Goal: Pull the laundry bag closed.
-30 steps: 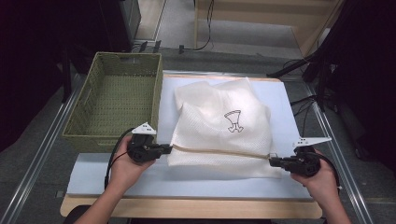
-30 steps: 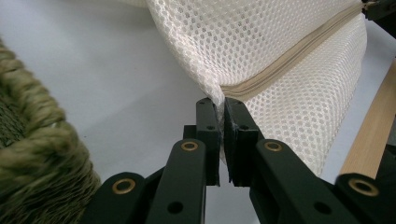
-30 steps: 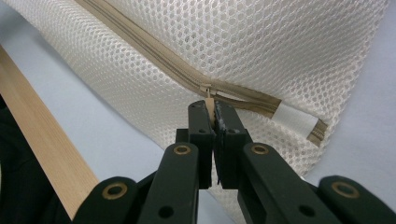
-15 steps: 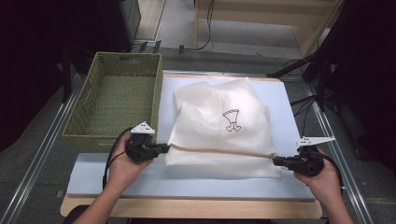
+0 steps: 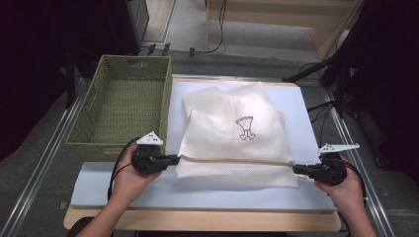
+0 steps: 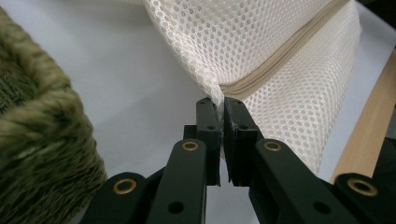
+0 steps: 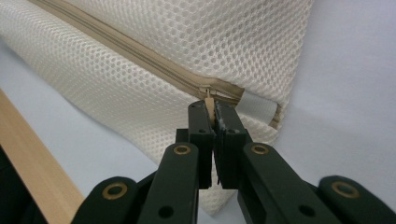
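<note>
While the left gripper [image 6: 219,105] clamps the white mesh zippered laundry bag [image 5: 237,133] at its corner and the right gripper [image 7: 211,108] pinches the small beige zipper pull [image 7: 208,95], that tab could slip free if tugged sideways.

Basket [image 5: 121,111] left of mesh bag [image 5: 237,136]

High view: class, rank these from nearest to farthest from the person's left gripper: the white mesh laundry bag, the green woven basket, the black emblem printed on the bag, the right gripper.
1. White mesh laundry bag: its left corner is pinched in the left gripper.
2. Green woven basket: just behind, at left.
3. Black emblem: mid-bag, to the right.
4. Right gripper: at the bag's far right corner.
</note>
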`<act>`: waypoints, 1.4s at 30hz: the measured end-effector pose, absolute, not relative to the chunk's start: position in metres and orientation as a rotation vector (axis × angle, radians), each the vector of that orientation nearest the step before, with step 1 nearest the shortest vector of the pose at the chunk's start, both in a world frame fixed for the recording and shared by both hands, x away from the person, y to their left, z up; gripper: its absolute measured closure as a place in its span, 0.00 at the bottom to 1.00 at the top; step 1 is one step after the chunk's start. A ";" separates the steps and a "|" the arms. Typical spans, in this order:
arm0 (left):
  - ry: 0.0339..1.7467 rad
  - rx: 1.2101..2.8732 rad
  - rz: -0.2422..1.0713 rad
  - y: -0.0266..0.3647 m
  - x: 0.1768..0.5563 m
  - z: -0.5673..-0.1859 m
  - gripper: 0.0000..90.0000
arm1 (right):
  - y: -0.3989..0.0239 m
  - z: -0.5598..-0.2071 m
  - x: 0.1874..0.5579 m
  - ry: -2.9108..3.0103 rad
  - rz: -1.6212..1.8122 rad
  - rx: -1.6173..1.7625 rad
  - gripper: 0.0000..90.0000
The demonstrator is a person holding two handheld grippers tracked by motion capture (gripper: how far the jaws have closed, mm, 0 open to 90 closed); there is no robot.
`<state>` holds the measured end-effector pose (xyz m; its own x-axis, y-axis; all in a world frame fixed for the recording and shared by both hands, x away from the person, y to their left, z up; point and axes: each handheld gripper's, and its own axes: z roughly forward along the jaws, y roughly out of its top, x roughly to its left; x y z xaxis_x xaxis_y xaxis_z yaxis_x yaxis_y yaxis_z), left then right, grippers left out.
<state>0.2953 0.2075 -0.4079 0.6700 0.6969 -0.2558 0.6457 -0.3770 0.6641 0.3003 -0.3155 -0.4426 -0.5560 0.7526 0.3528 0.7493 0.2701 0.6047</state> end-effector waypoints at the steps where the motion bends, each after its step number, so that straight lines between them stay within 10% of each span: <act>1: 1.037 2.122 0.086 0.208 0.296 -0.409 0.97 | -0.318 -0.444 0.303 2.497 1.146 1.492 0.98; 26: 1.048 2.113 0.039 0.209 0.297 -0.415 0.92 | -0.321 -0.449 0.304 2.475 1.137 1.535 0.96; 35: 0.999 2.112 0.037 0.212 0.296 -0.418 0.61 | -0.325 -0.451 0.303 2.398 1.173 1.544 0.60; 42: 0.987 2.079 0.064 0.218 0.291 -0.418 0.47 | -0.324 -0.448 0.305 2.366 1.191 1.519 0.53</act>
<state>0.2913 0.2180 -0.4179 0.6922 0.6665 -0.2769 0.6248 -0.3613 0.6921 0.3049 -0.3239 -0.4480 -0.5023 0.8036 0.3194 0.7351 0.2024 0.6470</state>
